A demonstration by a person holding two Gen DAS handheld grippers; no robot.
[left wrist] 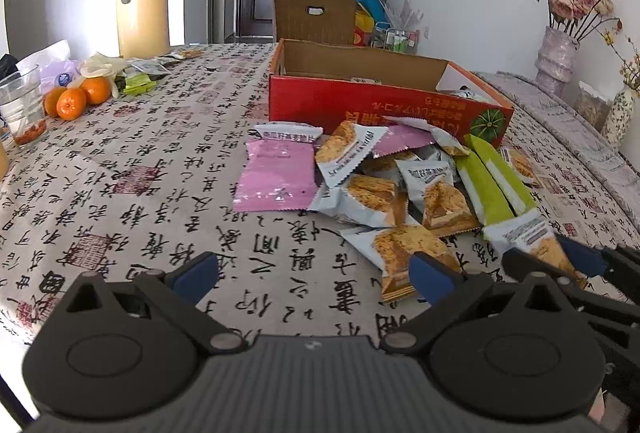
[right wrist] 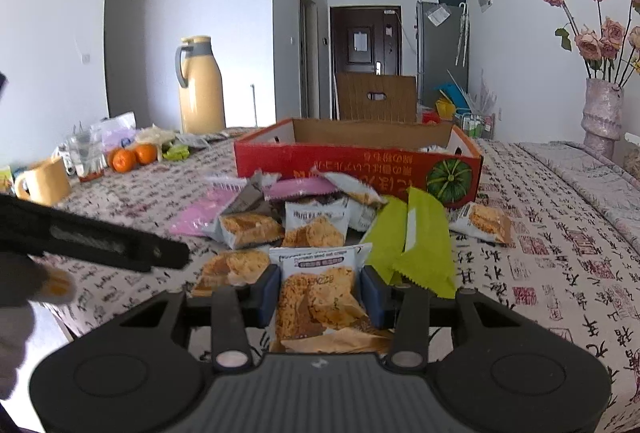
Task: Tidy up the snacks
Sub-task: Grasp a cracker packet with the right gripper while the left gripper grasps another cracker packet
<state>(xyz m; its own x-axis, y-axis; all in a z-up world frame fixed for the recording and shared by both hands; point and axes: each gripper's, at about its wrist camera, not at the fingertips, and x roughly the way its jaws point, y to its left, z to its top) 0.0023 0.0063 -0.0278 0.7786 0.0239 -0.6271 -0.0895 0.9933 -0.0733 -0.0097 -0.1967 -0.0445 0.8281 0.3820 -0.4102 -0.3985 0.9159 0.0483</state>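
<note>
Right claw pinching a crisp packet between its pads, lifted off the table. Snack pile just ahead of it, red box beyond. Left claw spread wide, empty, pile ahead-right, one packet touching right pad.

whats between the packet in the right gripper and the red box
The loose snack pile: more crisp packets, pink wrappers, two green packets. It fills the stretch from the held packet to the red box, clearest in the right wrist view.

Home dining room: clothed table, thermos jug, flower vase, fridge, entry door.
</note>
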